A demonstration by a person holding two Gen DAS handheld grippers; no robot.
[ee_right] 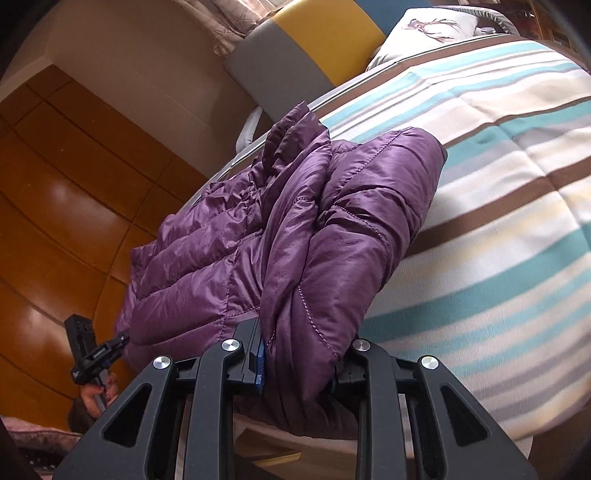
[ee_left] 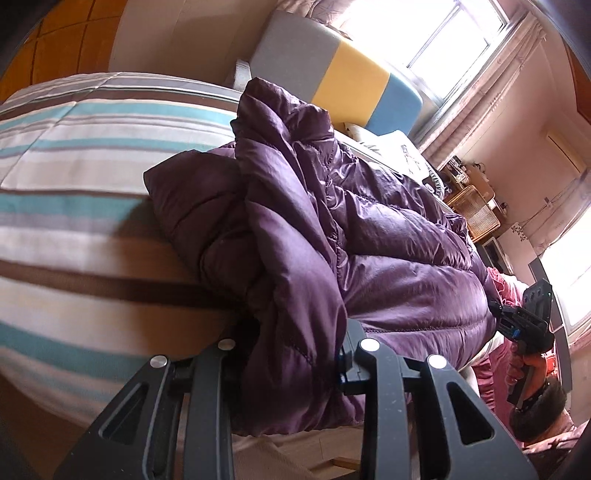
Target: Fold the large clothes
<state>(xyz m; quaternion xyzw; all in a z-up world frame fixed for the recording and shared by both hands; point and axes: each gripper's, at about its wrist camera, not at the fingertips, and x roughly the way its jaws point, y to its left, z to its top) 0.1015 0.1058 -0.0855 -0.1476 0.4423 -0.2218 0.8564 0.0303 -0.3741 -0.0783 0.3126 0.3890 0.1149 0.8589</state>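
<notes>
The left gripper (ee_left: 295,354) has its fingers clamped on a fold of the purple puffer jacket (ee_left: 369,229), low in its frame. The right gripper (ee_right: 297,363) grips another fold the same way. Both point downward. The jacket lies bunched on the striped bed (ee_right: 498,221); a colour-block headboard (ee_left: 332,70) stands behind.

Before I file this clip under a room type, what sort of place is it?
Most likely a bedroom at home: a bed with a striped cover, a padded headboard with a pillow by it, and a curtained window. A purple puffer jacket lies on the bed.
</notes>
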